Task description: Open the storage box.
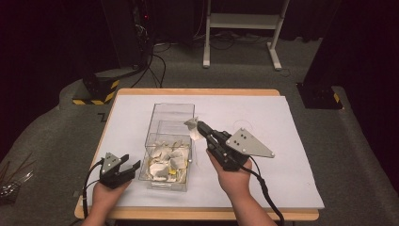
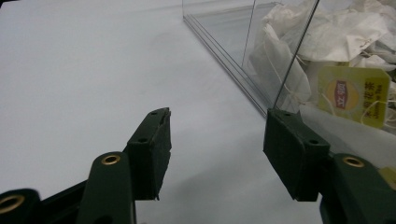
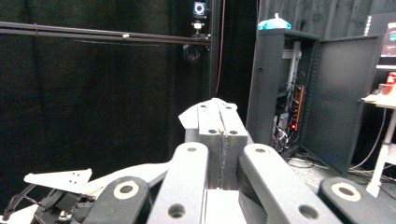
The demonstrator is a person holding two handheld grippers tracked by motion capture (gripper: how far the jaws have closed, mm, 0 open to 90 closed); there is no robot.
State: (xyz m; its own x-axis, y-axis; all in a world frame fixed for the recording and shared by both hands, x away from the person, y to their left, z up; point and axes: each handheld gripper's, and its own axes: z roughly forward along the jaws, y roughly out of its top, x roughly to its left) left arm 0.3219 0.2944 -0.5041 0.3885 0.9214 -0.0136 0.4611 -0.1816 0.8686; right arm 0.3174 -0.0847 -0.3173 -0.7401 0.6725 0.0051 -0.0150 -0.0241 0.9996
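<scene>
Careful: your right tool [image 1: 199,126] clamped on tea bag [image 1: 192,126] by thin edge above clear box [image 1: 164,181]; may slip. Left tool [image 1: 126,162] apart, near box wall; could nudge it.

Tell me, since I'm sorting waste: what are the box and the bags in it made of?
The box looks like clear, glossy rigid plastic: see-through walls, sharp edges. The tea bags look like thin matte paper, crumpled, with strings and a yellow printed tag.
</scene>
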